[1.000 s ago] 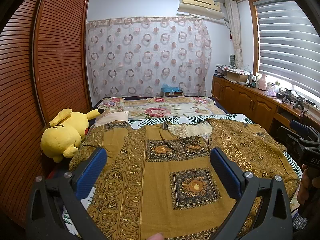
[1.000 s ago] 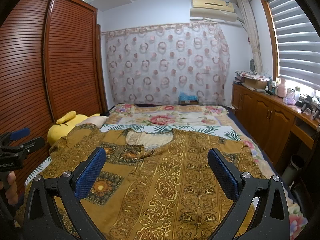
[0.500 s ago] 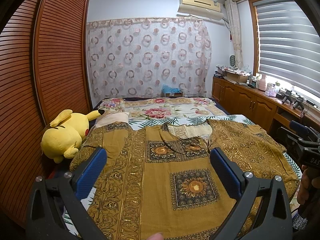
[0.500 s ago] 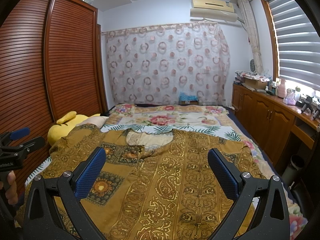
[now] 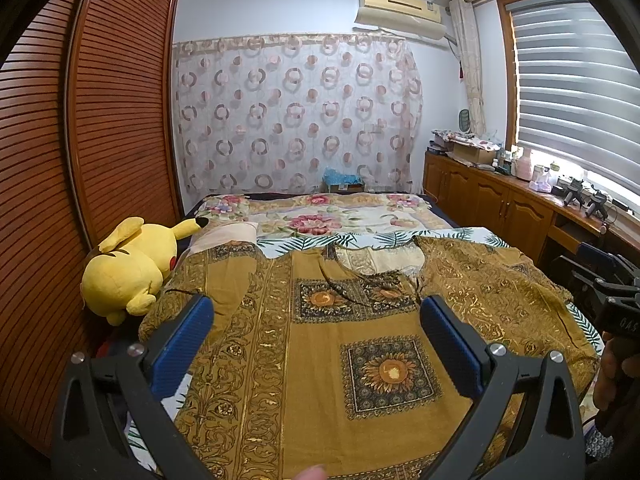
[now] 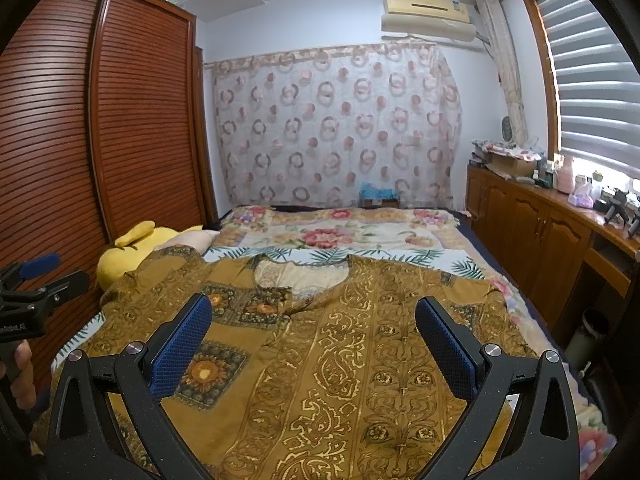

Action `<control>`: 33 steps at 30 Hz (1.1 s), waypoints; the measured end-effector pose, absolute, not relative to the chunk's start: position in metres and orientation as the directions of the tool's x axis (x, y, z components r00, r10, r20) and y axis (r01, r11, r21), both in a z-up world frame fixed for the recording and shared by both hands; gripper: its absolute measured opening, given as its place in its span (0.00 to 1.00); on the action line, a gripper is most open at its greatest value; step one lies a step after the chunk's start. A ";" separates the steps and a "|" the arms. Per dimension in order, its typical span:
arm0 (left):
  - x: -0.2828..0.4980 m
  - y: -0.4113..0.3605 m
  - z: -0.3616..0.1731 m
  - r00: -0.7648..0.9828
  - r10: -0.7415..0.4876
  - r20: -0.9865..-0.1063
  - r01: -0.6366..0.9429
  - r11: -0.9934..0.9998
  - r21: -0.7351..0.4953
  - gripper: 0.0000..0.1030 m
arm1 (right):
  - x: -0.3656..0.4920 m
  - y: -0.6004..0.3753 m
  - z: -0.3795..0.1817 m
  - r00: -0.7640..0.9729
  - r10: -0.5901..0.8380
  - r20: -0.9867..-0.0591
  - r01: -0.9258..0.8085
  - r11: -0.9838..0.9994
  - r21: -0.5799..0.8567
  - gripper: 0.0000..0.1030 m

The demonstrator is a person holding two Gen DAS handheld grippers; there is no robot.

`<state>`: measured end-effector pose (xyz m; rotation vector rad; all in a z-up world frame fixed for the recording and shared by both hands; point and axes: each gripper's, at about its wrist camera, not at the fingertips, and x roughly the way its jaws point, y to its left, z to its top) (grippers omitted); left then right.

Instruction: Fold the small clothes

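A mustard-gold patterned garment (image 5: 320, 344) lies spread flat on the bed, neckline toward the far end; it also shows in the right wrist view (image 6: 360, 340). My left gripper (image 5: 316, 320) hovers above its left half, open and empty, blue pads wide apart. My right gripper (image 6: 314, 322) hovers above its right half, open and empty. Each gripper shows at the edge of the other's view: the right one (image 5: 608, 300), the left one (image 6: 28, 300).
A yellow plush toy (image 5: 128, 264) lies at the bed's left edge against the slatted wardrobe (image 5: 80, 160). A floral bedspread (image 5: 320, 220) covers the far bed. A wooden cabinet (image 6: 540, 232) with clutter runs along the right under the window.
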<state>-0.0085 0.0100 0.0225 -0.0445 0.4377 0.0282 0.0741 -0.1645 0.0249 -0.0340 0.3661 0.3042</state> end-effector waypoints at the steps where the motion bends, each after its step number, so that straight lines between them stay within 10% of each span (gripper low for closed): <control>1: -0.007 0.013 0.023 0.902 0.020 -0.432 -0.040 0.999 -0.037 1.00 | 0.075 -0.162 0.026 0.887 0.289 -0.359 -0.301 0.953 0.023 1.00; 33: 0.046 0.128 -0.060 0.787 0.051 -0.615 -0.087 0.996 -0.029 1.00 | 0.114 -0.073 -0.031 0.742 0.463 -0.485 -0.547 0.836 -0.040 1.00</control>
